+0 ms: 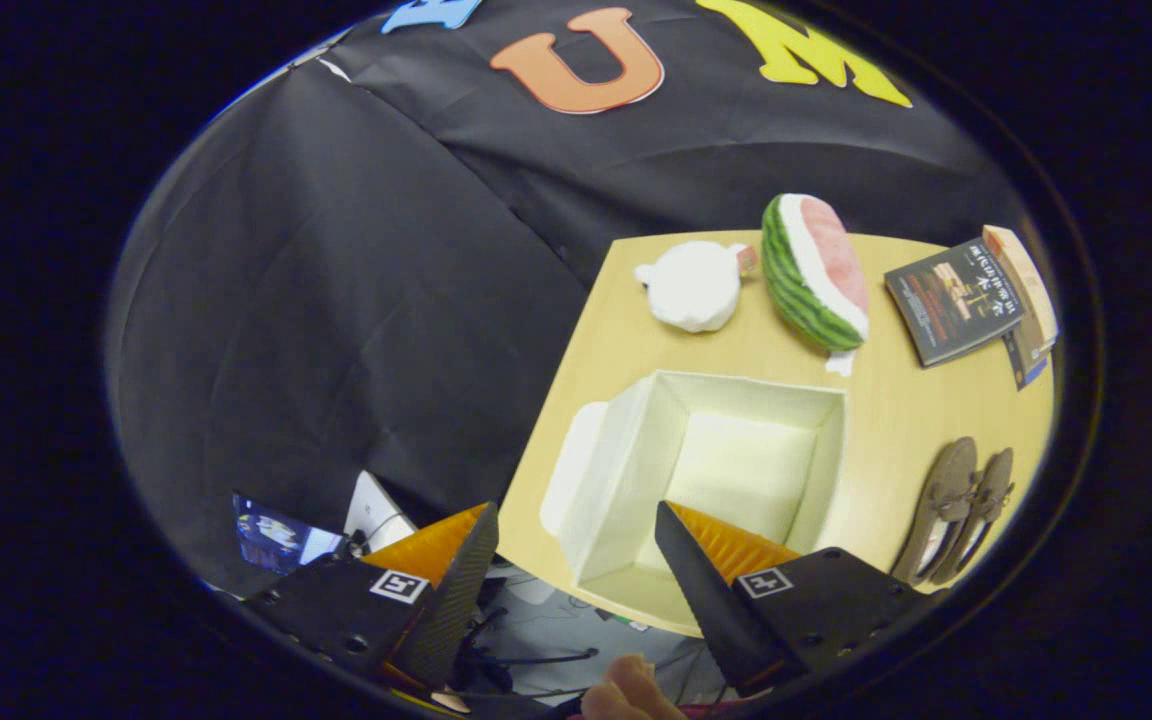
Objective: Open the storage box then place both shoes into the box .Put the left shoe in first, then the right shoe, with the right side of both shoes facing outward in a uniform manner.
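So, from the claw's own camera: the claw (576,560) hangs above the near edge of the bench (616,330) with its fingers wide apart and nothing between them but air and a bit of the storage box (716,470). The box is already open, with a white interior and nothing inside as far as the view shows. Its lid (568,470) seems to lie flat against the box's far-from-shoes side, touching it.

The relation that matters next: the pair of shoes (961,510) sits on the bench off to the right of the box, well apart from it, and also right of the claw's right finger. So the claw would have to swing right, away from the box, before anything goes in. The two shoes lie side by side, touching or nearly so, with their long axes running roughly parallel to the box's right wall, toes pointing away from the claw. Which one is the left shoe is hard to tell from here.

Count, taking the box as the landmark:
- 1 storage box, 1 lid beside it
- 2 shoes, right of the box
- 1 watermelon-slice plush (816,275) just beyond the box
- 1 white plush toy (693,285) beyond the box, next to the watermelon
- a small stack of books (976,300) beyond the shoes, looks like two or three

A person's fingertip (626,690) shows below the claw.
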The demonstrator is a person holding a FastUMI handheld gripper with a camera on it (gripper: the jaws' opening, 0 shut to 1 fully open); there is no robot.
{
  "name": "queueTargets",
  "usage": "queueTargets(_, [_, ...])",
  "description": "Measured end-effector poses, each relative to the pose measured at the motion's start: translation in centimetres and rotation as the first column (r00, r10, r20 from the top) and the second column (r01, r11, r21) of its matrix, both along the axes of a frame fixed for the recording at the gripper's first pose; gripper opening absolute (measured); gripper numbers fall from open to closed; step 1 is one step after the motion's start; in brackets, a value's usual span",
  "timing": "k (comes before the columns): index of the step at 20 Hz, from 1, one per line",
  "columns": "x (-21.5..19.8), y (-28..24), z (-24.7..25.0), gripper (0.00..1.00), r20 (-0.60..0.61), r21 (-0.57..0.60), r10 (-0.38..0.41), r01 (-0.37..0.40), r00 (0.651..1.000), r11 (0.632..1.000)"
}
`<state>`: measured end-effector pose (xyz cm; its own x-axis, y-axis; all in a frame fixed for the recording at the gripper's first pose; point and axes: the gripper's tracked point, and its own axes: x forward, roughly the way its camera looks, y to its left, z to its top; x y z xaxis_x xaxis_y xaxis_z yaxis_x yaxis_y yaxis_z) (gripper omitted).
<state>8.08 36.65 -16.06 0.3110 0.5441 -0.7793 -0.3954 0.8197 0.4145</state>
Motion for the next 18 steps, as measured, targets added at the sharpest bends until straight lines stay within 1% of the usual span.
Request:
queueTargets(5, [3.2, -11.8, -2.5, 0.96, 0.038, -0.089, -0.107, 0.110, 0.994, 0.990])
queueTargets(8, [4.9, -20.1, -5.8, 0.96, 0.056, -0.176, -0.159, 0.166, 0.986, 0.970])
queueTargets(11, [6.3, -26.6, -9.3, 0.96, 0.046, -0.198, -0.219, 0.224, 0.975, 0.954])
queueTargets(13, [6.9, -30.9, -12.7, 0.96, 0.022, -0.241, -0.258, 0.255, 0.966, 0.936])
queueTargets(15, [6.8, -34.3, -16.2, 0.96, -0.014, -0.294, -0.268, 0.252, 0.963, 0.922])
queueTargets(18, [5.2, -36.6, -20.4, 0.96, -0.103, -0.294, -0.249, 0.210, 0.963, 0.933])
